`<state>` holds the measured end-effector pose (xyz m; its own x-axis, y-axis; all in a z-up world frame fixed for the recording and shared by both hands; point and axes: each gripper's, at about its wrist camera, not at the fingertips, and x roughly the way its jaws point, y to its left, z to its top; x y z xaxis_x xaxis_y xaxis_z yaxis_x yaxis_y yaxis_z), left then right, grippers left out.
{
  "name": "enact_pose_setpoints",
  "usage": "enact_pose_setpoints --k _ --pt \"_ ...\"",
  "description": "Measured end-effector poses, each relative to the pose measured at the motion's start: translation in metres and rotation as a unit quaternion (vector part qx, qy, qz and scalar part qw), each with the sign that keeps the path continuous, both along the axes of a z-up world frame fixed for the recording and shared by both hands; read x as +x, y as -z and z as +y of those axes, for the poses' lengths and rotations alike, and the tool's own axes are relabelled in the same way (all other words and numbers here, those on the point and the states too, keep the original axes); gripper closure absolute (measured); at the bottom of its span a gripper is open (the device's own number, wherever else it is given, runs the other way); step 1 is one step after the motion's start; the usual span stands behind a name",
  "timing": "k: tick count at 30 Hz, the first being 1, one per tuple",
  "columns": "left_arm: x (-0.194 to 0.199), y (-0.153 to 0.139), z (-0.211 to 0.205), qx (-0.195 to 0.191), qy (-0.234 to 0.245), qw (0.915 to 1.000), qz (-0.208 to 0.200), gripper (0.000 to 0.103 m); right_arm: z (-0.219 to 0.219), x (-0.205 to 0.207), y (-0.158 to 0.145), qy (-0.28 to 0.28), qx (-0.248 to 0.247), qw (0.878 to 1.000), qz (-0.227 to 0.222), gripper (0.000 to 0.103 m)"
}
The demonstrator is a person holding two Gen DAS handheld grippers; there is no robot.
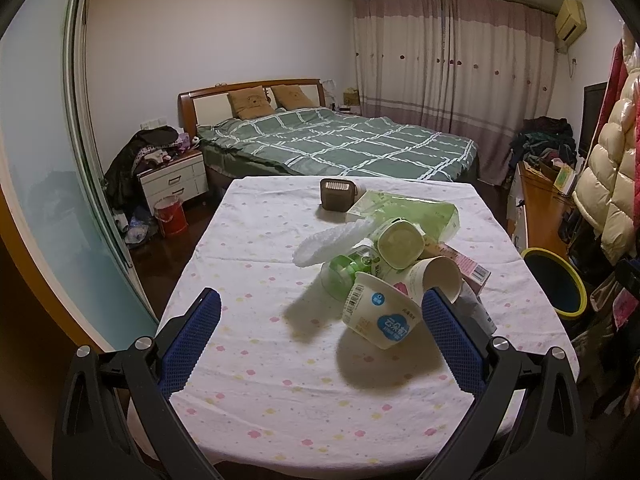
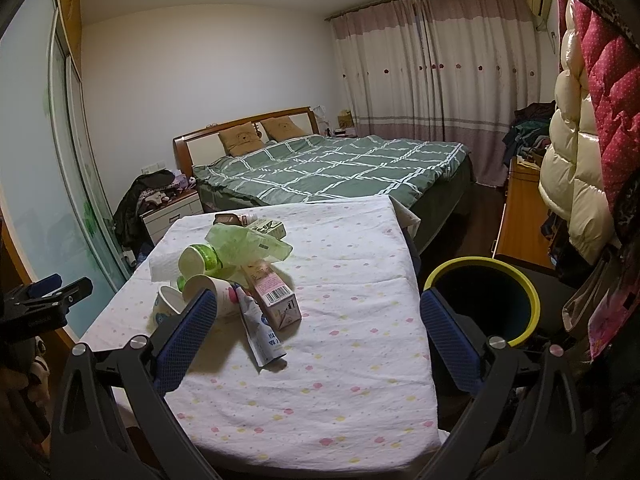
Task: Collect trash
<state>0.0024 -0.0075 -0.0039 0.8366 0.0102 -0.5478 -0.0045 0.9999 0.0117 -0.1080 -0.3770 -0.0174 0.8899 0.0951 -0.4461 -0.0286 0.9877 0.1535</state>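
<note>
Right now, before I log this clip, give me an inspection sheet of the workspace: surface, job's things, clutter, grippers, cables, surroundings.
Surface: table under a white floral cloth, bare on its near half.
Job's things: trash pile on the table's left part in the right wrist view: yogurt cup, paper cup, green bottle, pink carton, squeezed tube, green plastic bag. Trash bin stands on the floor off the table's right edge.
Clutter: small brown box at the far end.
Grippers: left gripper and right gripper both have jaws open, holding nothing.
Cables: nothing seen.
Surroundings: bed, curtains, hanging coats.
</note>
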Motion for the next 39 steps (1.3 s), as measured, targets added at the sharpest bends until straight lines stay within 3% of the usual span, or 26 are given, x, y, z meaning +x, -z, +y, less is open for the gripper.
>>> enact_pose_setpoints --k 29,39 --pt "0.004 0.008 -0.002 0.005 -0.001 1.0000 0.008 0.004 -0.001 0.006 0.007 -0.001 -0.001 1.000 0.008 0.006" --pt "0.021 0.018 0.007 0.003 -0.014 0.9998 0.013 0.004 0.026 0.066 0.022 -0.042 -0.017 0.998 0.038 0.006"
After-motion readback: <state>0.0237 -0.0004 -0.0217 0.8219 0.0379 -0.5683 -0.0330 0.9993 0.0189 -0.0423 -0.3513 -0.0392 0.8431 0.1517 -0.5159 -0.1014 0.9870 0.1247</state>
